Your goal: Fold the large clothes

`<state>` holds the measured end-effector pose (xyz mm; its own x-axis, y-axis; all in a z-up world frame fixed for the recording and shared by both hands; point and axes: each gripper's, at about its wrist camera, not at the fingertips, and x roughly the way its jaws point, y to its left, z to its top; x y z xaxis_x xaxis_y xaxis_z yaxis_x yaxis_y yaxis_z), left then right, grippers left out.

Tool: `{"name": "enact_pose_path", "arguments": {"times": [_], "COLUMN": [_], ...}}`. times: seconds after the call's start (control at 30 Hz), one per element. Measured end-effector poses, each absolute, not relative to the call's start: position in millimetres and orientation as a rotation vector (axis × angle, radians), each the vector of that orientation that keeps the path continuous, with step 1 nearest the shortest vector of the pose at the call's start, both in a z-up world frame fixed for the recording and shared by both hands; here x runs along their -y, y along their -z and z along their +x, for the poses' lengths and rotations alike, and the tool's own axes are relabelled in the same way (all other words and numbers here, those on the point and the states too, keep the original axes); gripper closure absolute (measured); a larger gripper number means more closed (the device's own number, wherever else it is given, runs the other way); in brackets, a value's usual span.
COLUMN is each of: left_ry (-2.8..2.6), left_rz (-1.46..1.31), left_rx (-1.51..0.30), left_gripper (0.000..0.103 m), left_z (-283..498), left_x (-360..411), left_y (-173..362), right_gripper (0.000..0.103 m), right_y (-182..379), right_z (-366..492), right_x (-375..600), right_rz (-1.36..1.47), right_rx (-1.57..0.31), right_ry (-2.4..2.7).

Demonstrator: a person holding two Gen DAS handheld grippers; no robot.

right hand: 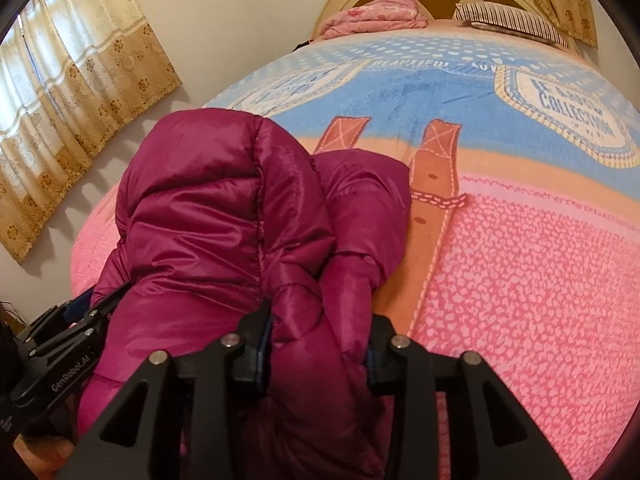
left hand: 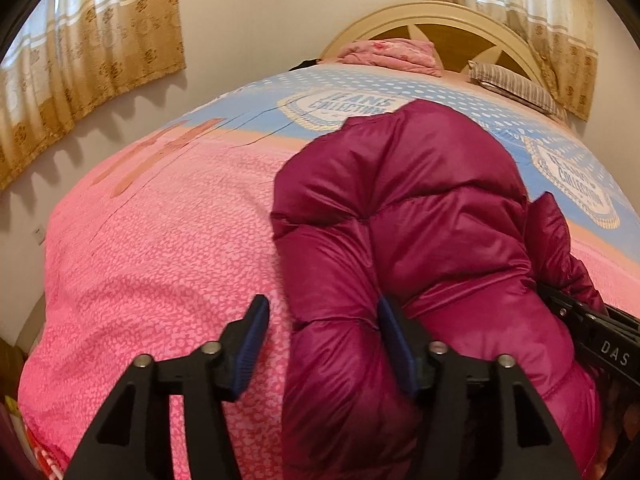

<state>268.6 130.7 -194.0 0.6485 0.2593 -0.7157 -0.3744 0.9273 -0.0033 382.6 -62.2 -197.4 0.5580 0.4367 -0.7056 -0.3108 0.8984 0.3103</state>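
Observation:
A magenta puffer jacket [left hand: 416,216] lies bunched in a thick fold on the pink and blue bedspread [left hand: 160,248]. My left gripper [left hand: 324,328] is open, its jaws wide apart around the jacket's left edge, the right finger [left hand: 394,336] pressed into the fabric. The jacket also fills the left and middle of the right wrist view [right hand: 224,216]. My right gripper [right hand: 320,340] is open with a puffy fold of the jacket bulging between its jaws. The right gripper shows at the right edge of the left wrist view [left hand: 592,332]; the left gripper shows at the lower left of the right wrist view [right hand: 68,336].
A folded pink blanket [left hand: 392,56] and a striped pillow [left hand: 516,88] lie by the cream headboard [left hand: 432,20]. Patterned curtains [left hand: 88,60] hang on the wall left of the bed. The bedspread [right hand: 540,280] stretches out to the right of the jacket.

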Motion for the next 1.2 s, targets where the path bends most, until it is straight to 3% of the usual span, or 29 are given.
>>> {"name": "enact_pose_path", "arguments": {"times": [0.2,0.27,0.33,0.5,0.6,0.87,1.2], "left_ry": [-0.356,-0.349,-0.331,-0.303,-0.285,-0.269,-0.255], "left_rz": [-0.162,-0.169,-0.184,-0.178,-0.184,-0.182,-0.192], "left_rx": [-0.792,-0.786,-0.759,-0.653,-0.582,-0.493,-0.477], "left_gripper": [0.039,0.039,0.039,0.038,0.034,0.031,0.030], "left_z": [263.2,256.0,242.7,198.3,168.4,136.3,131.2], "left_x": [-132.7,-133.4,-132.3,-123.5,-121.0,-117.0,-114.9], "left_y": [188.6,180.6,165.4,122.7,97.9,60.8,55.2], "right_gripper": [0.058,0.053,0.039,0.034,0.026,0.025,0.025], "right_y": [189.1,180.7,170.2,125.8,104.1,77.2,67.4], "right_z": [380.9,375.4,368.1,321.2,290.7,249.3,238.7], "right_x": [62.9,66.5,70.8,85.6,88.5,76.0,71.2], "right_rz": [0.137,0.144,0.144,0.133,0.118,0.071,0.048], "right_rx": [-0.866,-0.853,-0.826,-0.707,-0.632,-0.542,-0.512], "right_ry": [-0.422,-0.413,-0.395,-0.366,-0.361,-0.372,-0.383]}}
